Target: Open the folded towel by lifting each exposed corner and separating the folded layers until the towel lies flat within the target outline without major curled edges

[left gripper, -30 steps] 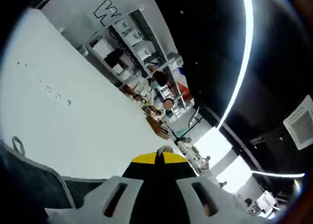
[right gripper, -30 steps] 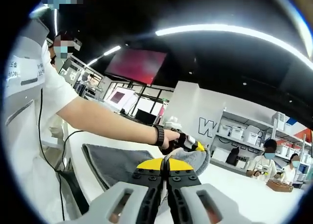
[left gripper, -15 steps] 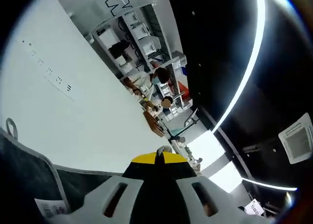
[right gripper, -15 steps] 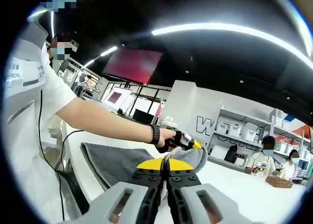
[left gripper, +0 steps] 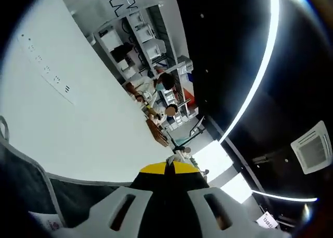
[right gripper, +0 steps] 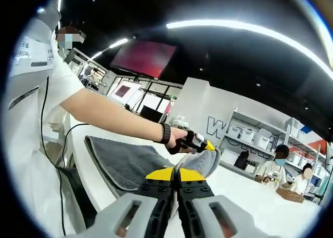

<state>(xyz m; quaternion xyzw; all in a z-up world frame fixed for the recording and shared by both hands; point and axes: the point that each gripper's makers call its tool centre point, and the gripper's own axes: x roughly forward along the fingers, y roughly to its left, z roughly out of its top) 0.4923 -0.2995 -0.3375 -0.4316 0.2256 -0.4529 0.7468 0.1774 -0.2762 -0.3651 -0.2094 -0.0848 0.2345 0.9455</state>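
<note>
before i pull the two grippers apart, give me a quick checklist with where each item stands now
1. Right gripper shut on the towel: ok, its jaws are closed with grey cloth pinched at the tips.
2. Left gripper shut on a towel corner: ok, in the right gripper view its yellow tip holds a raised grey fold.
3. Both grips on separate layers: cannot tell, the folds bunch together between the two tips.
4. Rest of the towel lying on the white table: ok, the flat part spreads toward the person.
5. Towel inside the target outline: cannot tell, no outline shows around it.
6. Edges free of curls: not ok, the lifted end is rolled over.
</note>
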